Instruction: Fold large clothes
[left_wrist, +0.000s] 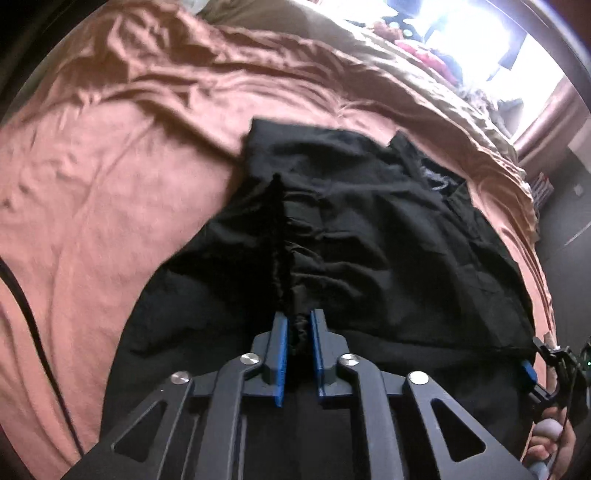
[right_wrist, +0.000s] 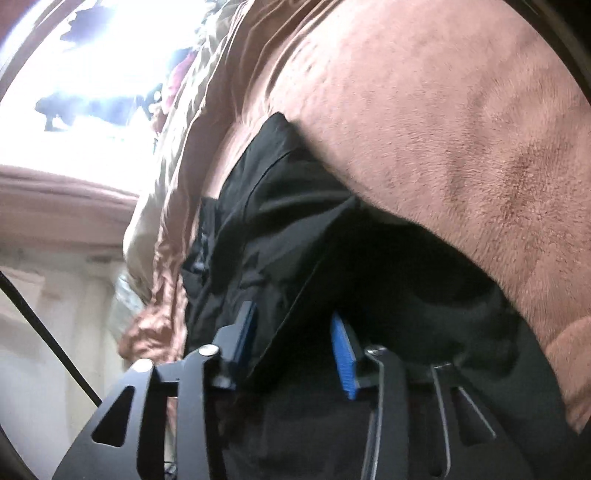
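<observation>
Home bedroom, bed under a rumpled pink-brown blanket (left_wrist: 110, 177), bright window (left_wrist: 476, 33) beyond, pink curtain (left_wrist: 546, 110)

You have no readable text, label, brand, number or sign in either view. The red-and-white patterned item (left_wrist: 542, 187) at the far right, beyond the bed, is too blurred to make out.

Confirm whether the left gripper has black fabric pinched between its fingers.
Yes, the left gripper clamps a bunched ridge of the black garment between its blue pads.
</observation>
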